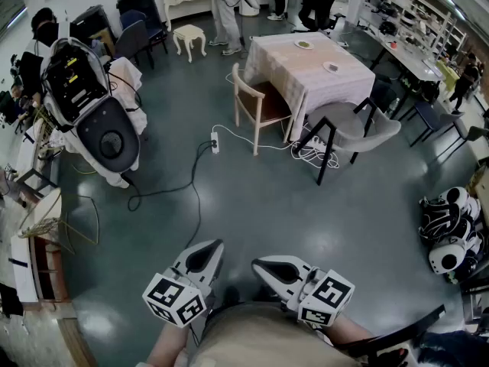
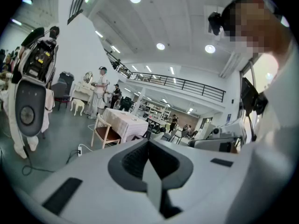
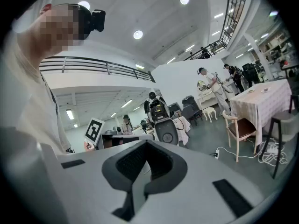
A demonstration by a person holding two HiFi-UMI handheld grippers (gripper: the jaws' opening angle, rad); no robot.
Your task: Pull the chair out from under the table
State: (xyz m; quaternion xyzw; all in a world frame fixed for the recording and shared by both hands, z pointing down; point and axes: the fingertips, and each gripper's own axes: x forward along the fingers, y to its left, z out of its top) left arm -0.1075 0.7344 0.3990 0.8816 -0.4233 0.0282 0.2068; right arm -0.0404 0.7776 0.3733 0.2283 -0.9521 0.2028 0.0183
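- Wooden-framed, sits partly tucked under the white-clothed tabletop (image 1: 306,63) at its left side: chair (image 1: 258,107), well apart from both grippers.
- Stays... no: presses fully together on nothing, low by the body: left hand-held gripper (image 1: 216,245).
- Likewise sits closed and empty just beside it: right hand-held gripper (image 1: 258,264).

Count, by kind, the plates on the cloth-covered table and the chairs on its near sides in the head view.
Chairs: 2 (wooden chair, grey chair)
Plates: 2 (far plate, near plate)
Total: 4
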